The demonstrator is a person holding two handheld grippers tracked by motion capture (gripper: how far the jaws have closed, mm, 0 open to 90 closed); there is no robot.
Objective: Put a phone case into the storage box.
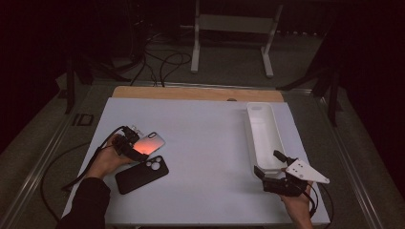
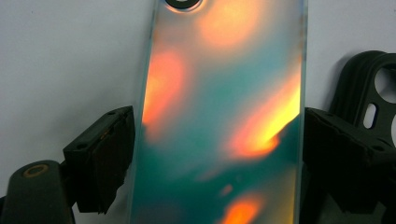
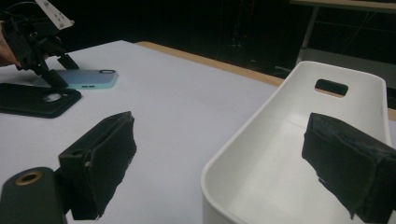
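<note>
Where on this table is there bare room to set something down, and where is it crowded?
Bare: the wide middle of the table, between the phone and the bin, and the far left corner. Crowded: the near left, where the phone and the black case lie close together.

The left gripper (image 1: 135,145) is low near the white table's left edge, jaws wide apart. The right gripper (image 1: 271,167) sits near the front right corner, jaws also spread wide.
</note>
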